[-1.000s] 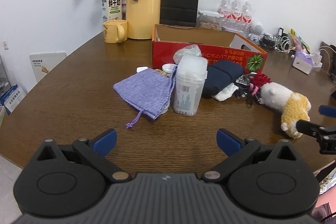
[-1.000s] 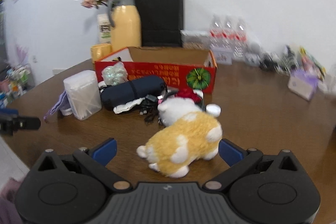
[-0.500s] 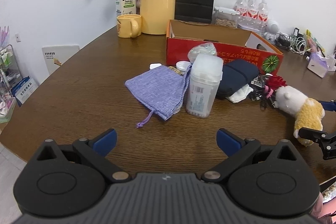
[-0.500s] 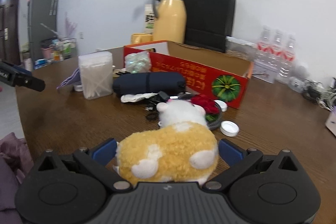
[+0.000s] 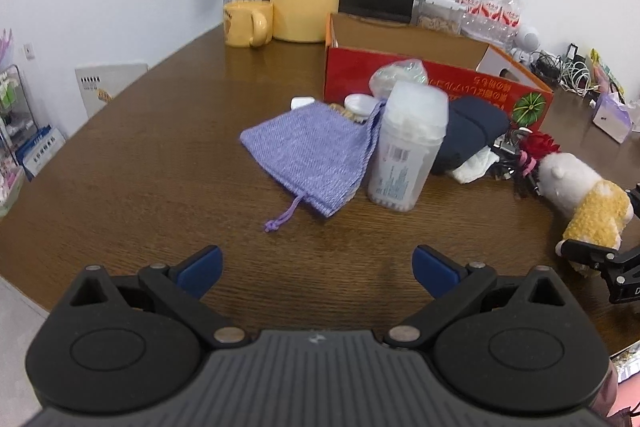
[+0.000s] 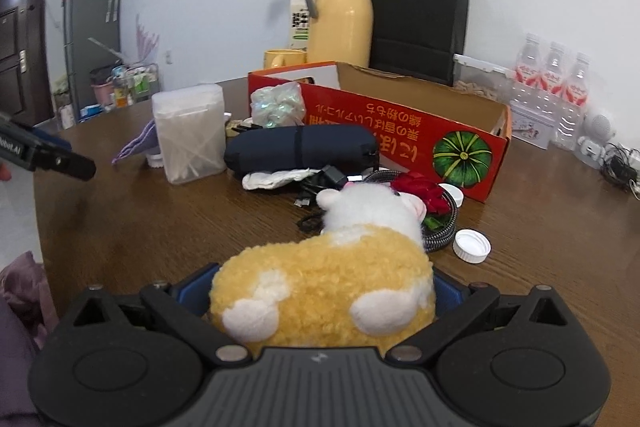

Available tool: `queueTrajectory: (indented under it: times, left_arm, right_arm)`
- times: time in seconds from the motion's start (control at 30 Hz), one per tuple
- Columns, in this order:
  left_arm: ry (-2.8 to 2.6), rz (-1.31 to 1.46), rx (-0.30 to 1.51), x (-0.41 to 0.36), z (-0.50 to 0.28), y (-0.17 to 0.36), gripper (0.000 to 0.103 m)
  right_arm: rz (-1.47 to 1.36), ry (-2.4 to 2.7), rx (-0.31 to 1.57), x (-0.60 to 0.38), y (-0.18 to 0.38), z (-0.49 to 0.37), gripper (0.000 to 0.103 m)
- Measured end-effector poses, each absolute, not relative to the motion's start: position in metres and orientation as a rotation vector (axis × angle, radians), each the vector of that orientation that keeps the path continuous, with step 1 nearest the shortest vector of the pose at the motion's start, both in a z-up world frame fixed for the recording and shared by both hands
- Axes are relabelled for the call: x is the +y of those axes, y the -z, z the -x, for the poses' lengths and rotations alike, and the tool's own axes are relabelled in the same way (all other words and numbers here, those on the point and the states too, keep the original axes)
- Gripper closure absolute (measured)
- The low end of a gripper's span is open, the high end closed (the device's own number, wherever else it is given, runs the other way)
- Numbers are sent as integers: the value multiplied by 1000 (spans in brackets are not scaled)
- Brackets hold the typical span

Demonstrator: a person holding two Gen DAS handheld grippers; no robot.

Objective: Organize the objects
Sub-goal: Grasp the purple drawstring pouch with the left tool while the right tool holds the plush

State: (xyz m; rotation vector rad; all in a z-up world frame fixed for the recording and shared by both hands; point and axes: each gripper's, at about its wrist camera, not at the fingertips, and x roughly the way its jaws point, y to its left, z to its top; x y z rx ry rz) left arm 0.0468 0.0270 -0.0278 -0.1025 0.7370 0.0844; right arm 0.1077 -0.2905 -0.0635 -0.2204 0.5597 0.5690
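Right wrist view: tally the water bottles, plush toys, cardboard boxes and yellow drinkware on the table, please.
Water bottles: 3
Plush toy: 1
Cardboard box: 1
Yellow drinkware: 2, the jug and the mug
Total: 7

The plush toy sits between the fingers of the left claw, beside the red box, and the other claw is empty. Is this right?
One detail is wrong: the plush toy sits between the fingers of the right claw, as the right wrist view shows. The left claw is the empty one, and the red box is near.
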Motion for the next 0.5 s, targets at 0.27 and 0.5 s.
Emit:
queueTrajectory:
  times: [0.27, 0.5]
  left_arm:
    - [-104, 136, 692, 53, -57, 24, 0]
    - [-170, 141, 657, 83, -83, 14, 0]
  right_arm:
    - [132, -478, 537, -291, 61, -97, 6]
    - [46, -387, 475, -290, 49, -97, 7]
